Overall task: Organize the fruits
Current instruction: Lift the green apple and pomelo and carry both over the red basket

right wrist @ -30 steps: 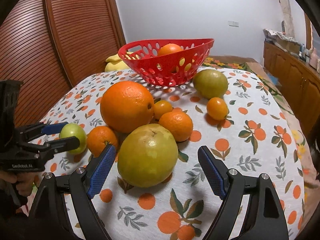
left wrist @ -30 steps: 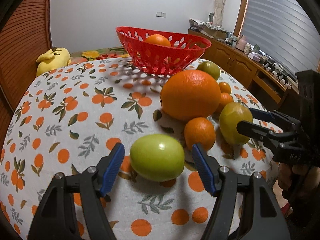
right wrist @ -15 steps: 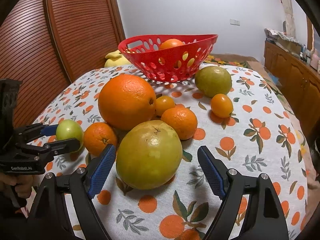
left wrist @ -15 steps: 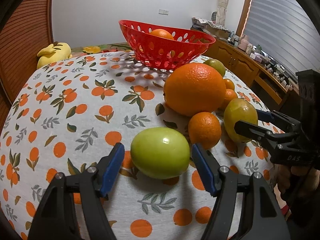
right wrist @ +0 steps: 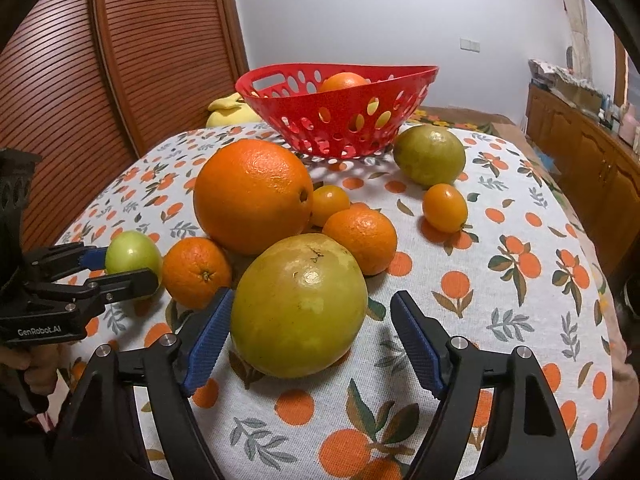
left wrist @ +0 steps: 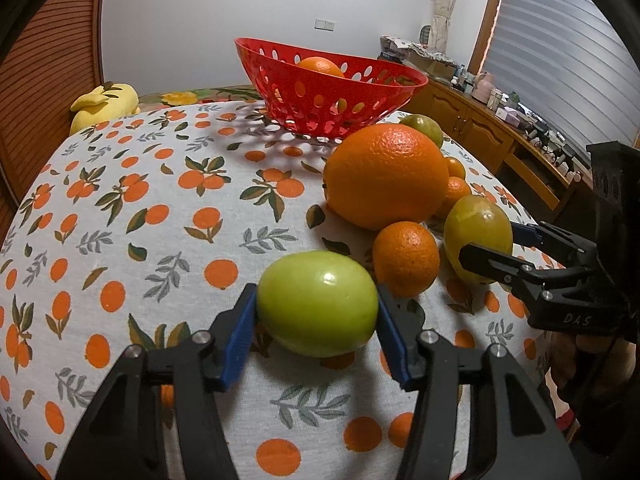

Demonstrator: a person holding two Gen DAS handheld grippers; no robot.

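Left wrist view: left gripper (left wrist: 318, 322) jaws just closed, pads touching green apple (left wrist: 318, 304) on tablecloth (left wrist: 160, 240) | right gripper (right wrist: 308, 332) narrowing around yellow-green fruit (right wrist: 299, 306), right pad still clear | both likely bound for red basket (left wrist: 328, 92).

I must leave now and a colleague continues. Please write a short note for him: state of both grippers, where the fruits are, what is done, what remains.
Left gripper: jaws have just been closing, pads now touch the green apple, which rests on the tablecloth.
Right gripper: jaws closing around the large yellow-green fruit; right pad is not touching it.
Done: one orange lies in the red basket.
Left: the big orange, small oranges and the other green fruit remain on the cloth.
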